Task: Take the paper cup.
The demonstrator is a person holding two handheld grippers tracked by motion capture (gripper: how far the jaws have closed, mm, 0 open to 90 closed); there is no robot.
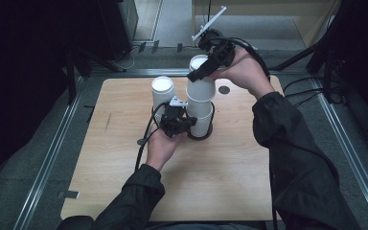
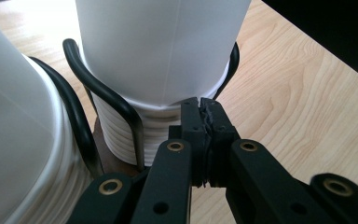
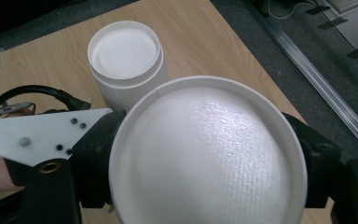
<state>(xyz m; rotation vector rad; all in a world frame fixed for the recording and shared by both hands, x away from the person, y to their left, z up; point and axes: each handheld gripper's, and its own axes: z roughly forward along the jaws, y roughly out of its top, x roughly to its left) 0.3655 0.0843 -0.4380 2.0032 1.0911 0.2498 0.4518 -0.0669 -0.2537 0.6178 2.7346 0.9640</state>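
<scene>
Right up against the lens in the right gripper view is the flat white base of an upside-down paper cup (image 3: 209, 154), slightly textured, with a thin raised rim and a faint seam on the wall. Those two black jaws sit one on each side of it, pads pressed onto the wall, so the right gripper (image 1: 206, 67) is clamped on the cup. From the high view, the cup is plain white, wider at the mouth than at the base, long axis pretty much straight up and down, base on top and mouth facing the table. Its lower part still overlaps the top of the cup stack (image 1: 200, 117) right under the jaws.

That stack is a column of nested white cups, rims showing as tight ribs, standing upright inside a black wire holder (image 2: 116, 112) on the wooden table (image 1: 220, 167). A second stack (image 1: 163, 91), also base-up, stands just beside it.

Left gripper (image 1: 175, 120) has its jaws squeezed fully together with nothing between them. The tips are right at the ribbed rims of the first stack, just beside one wire loop; can't tell if they actually touch.
</scene>
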